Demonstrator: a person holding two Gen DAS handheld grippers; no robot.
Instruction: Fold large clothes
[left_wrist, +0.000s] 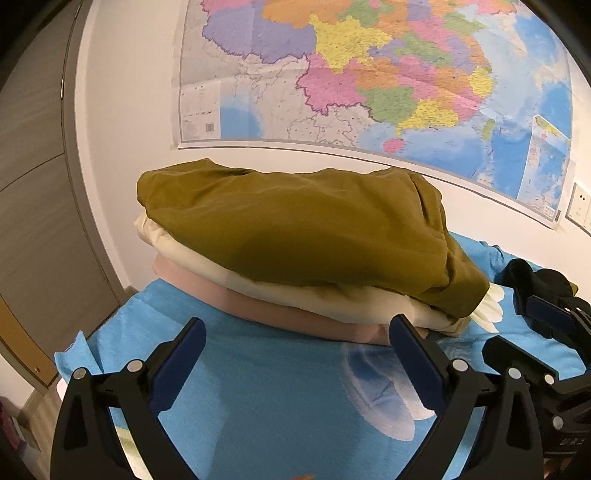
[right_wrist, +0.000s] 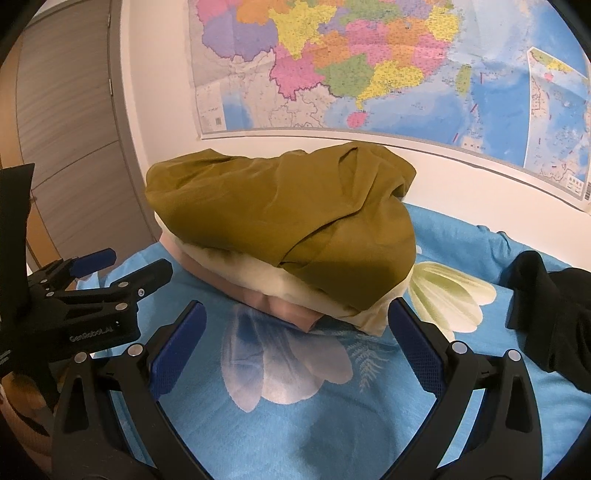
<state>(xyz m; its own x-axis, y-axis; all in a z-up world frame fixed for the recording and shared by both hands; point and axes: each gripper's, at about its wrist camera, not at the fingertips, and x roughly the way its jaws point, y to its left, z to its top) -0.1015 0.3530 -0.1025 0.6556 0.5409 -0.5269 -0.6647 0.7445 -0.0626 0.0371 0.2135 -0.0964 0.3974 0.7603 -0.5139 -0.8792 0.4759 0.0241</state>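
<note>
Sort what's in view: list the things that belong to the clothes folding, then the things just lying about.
Job:
olive garment atop the stack
cream garment
pink garment at the bottom
black garment, unfolded
left tool, open
right tool, open

Lying about:
blue flowered sheet
wall map
wall socket

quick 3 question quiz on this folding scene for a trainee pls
1. True or false: the olive garment lies at the bottom of the folded stack.
2. Multiple choice: the black garment lies (a) on top of the stack, (b) apart from it on the blue bedsheet, (c) in the right gripper.
3. Fill in: under the olive garment come the cream garment and then the ____ garment.

Key: 1 false, it is on top. 2 b. 3 pink. Both the right gripper and the left gripper are open and hold nothing.
</note>
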